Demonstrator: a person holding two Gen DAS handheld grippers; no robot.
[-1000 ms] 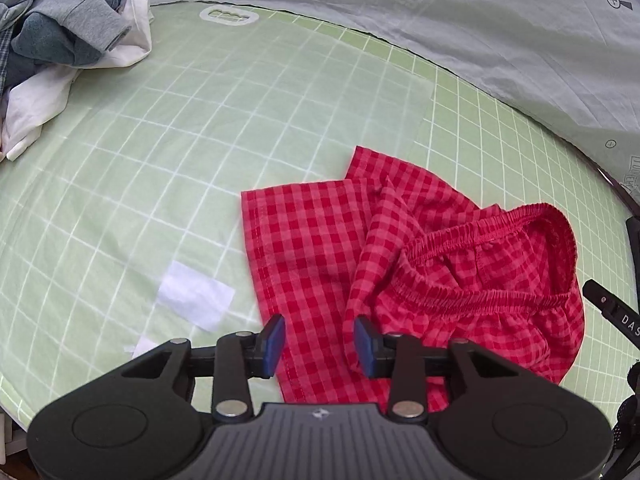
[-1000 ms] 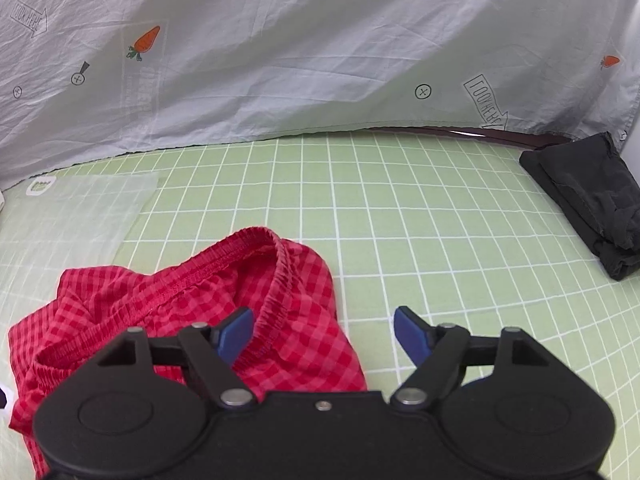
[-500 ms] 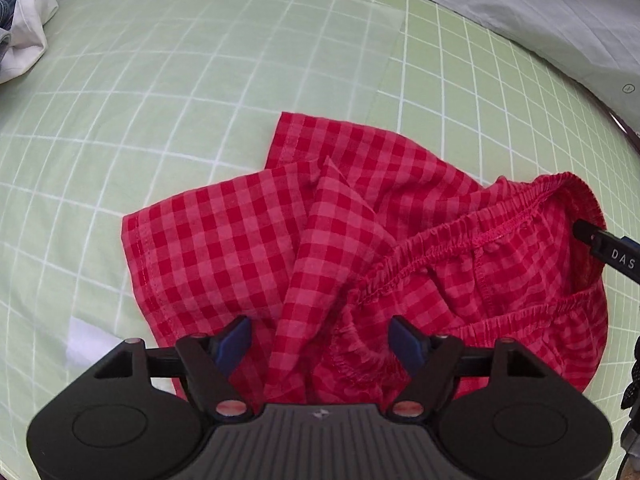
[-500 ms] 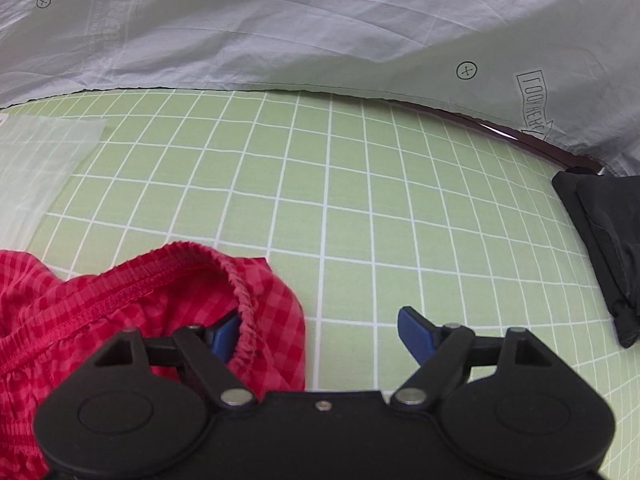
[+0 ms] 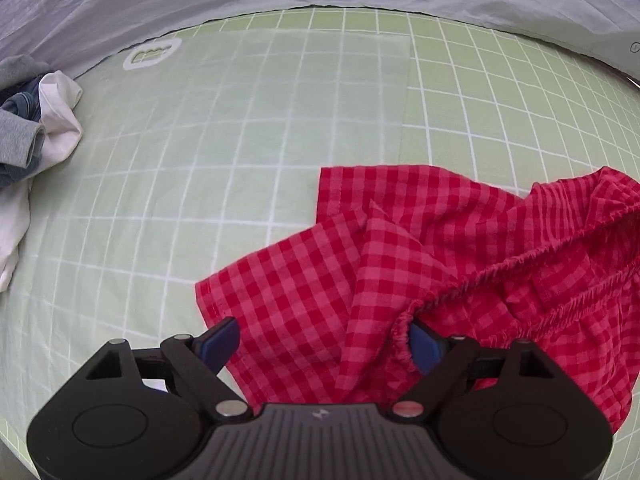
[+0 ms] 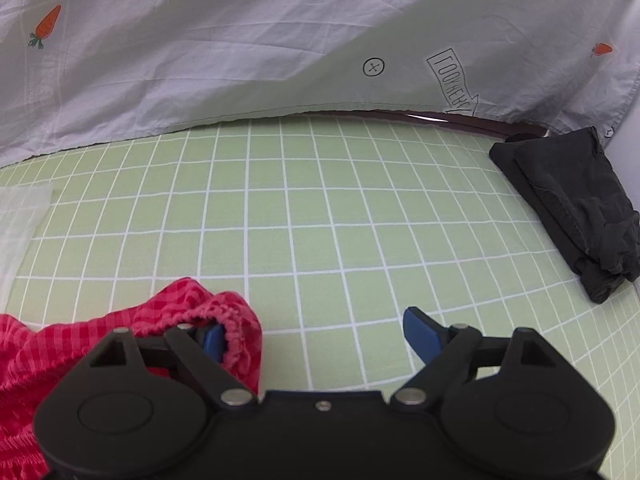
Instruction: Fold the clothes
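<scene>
Both claws have closed in on the red checked shorts [image 5: 400, 264], left gripper [image 5: 324, 344] and right gripper [image 6: 312, 334] spread apart and gripping nothing; we should pinch only the elastic waistband [image 5: 520, 264].

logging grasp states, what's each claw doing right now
Left claw: open, straddling the red checked shorts.
Right claw: open, one finger at the shorts' waistband.

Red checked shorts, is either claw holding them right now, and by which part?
Neither. Both claws, left and right, are open around the shorts' waistband, not clamped.
</scene>
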